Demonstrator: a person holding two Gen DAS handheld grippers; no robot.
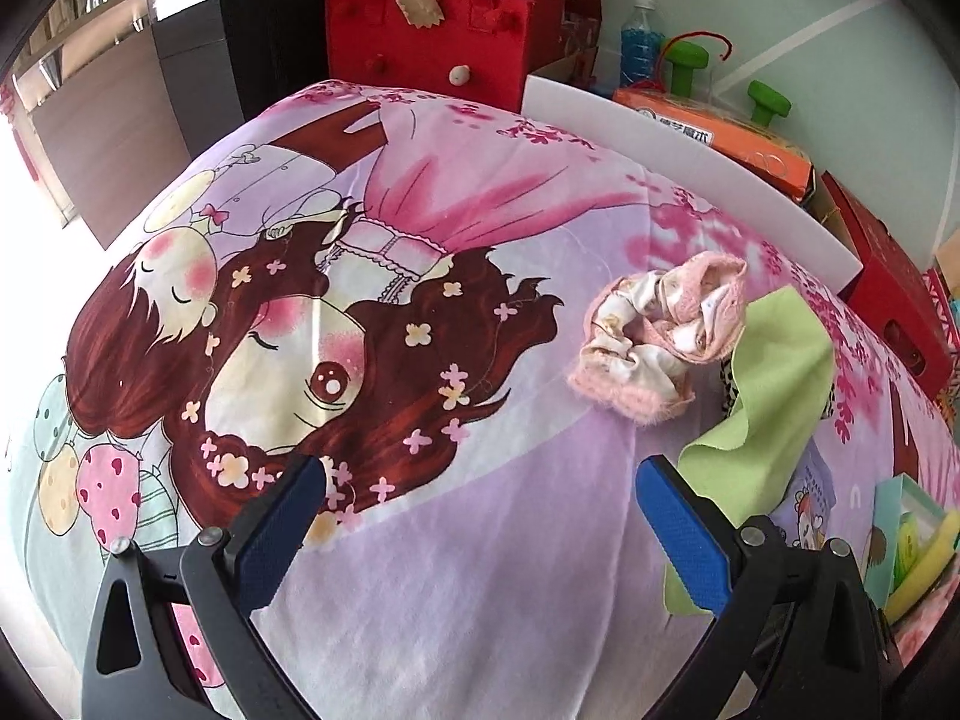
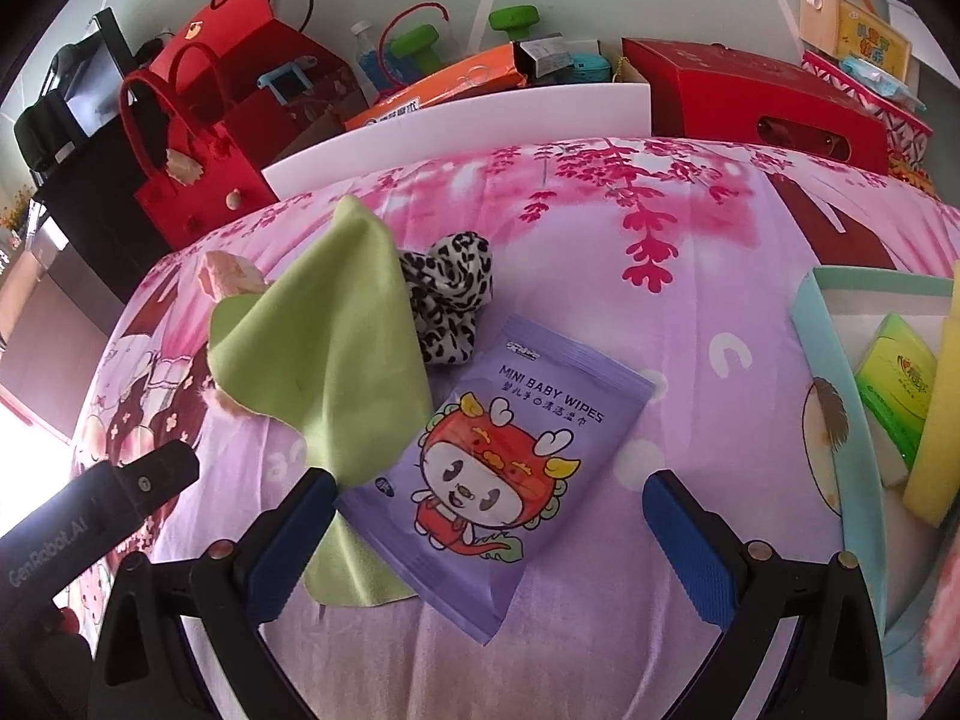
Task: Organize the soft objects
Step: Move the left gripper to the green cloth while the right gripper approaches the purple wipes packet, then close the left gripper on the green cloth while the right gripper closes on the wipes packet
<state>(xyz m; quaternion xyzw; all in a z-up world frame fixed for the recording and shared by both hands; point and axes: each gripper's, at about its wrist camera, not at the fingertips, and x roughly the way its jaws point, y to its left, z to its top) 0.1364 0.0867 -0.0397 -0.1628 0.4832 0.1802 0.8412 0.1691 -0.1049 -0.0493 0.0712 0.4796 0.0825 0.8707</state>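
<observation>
On the cartoon-print bedspread [image 1: 480,570] lie a pink and cream scrunchie [image 1: 657,336], a green cloth [image 1: 762,408] and, half under the cloth, a leopard-print scrunchie [image 2: 447,294]. A purple pack of baby wipes [image 2: 498,468] rests beside the green cloth [image 2: 336,354]. My left gripper [image 1: 480,480] hangs open over the bedspread, short of the pink scrunchie, with nothing between its fingers. My right gripper [image 2: 489,495] is open too, its fingers either side of the wipes pack. The pink scrunchie [image 2: 228,276] peeks out behind the cloth. The left gripper's body [image 2: 102,504] shows at the left edge.
A pale teal tray [image 2: 834,396] at the right holds a green tissue pack [image 2: 897,378] and a yellow sponge [image 2: 939,408]. Behind the bed stand a white board [image 2: 456,138], a red felt bag [image 1: 429,42], red boxes [image 2: 750,99], an orange box [image 1: 714,132] and green dumbbells [image 1: 690,63].
</observation>
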